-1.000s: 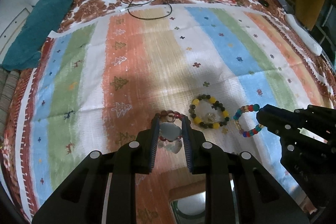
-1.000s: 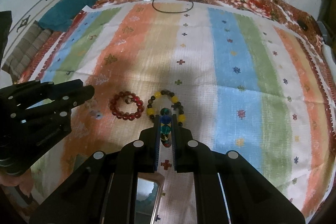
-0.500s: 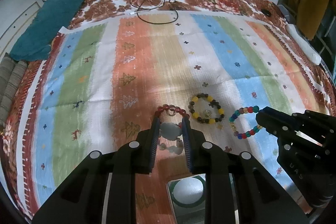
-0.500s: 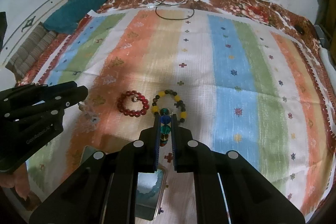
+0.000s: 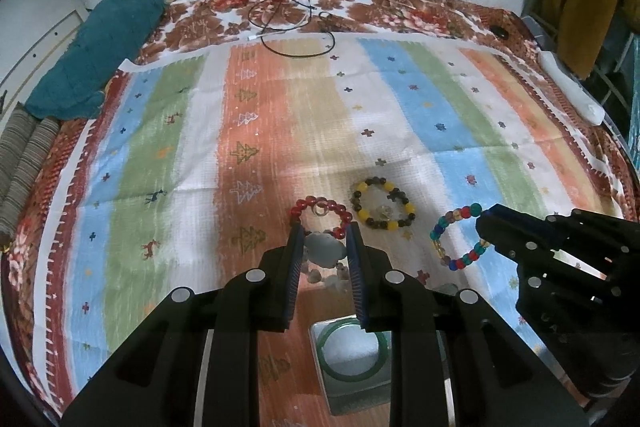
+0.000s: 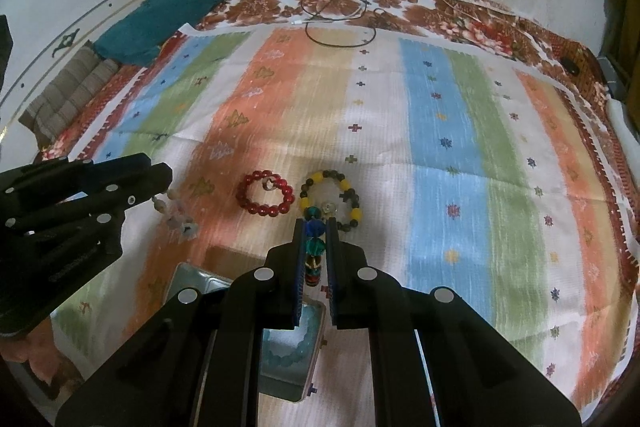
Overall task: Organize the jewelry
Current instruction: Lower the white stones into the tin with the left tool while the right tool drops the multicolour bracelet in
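Nearest the left wrist camera, a small metal tray (image 5: 320,359) holding a green bangle (image 5: 352,347) lies on the striped cloth (image 5: 280,127), just below the left hand-held gripper (image 5: 323,245). That gripper pinches a pale stone-and-shell piece (image 5: 322,249) between its blue-padded fingers, and smaller pale beads hang down from it toward the tray.

Seen from the right wrist camera, the right hand-held gripper (image 6: 317,233) is pressed on a multicoloured bead bracelet (image 6: 314,247), whose green, blue and red beads sit in a column between the fingers. Beneath it a second metal tray (image 6: 314,355) carries a pale turquoise bead bracelet (image 6: 290,351). In the left wrist view the same multicoloured bracelet (image 5: 456,237) hangs as an open loop from the right gripper's tip.

Just beyond the left gripper's fingertips, a red bead bracelet (image 5: 322,211) lies flat on the cloth. Right beside it, a little apart, lies a yellow-and-dark bead bracelet (image 5: 382,203) with a small clear charm inside its ring.

Farther back from the red bracelet, at the cloth's far edge, black and white cables (image 5: 296,27) loop over a brown floral bedsheet (image 5: 192,27), and a teal pillow (image 5: 100,55) rests at the far left.
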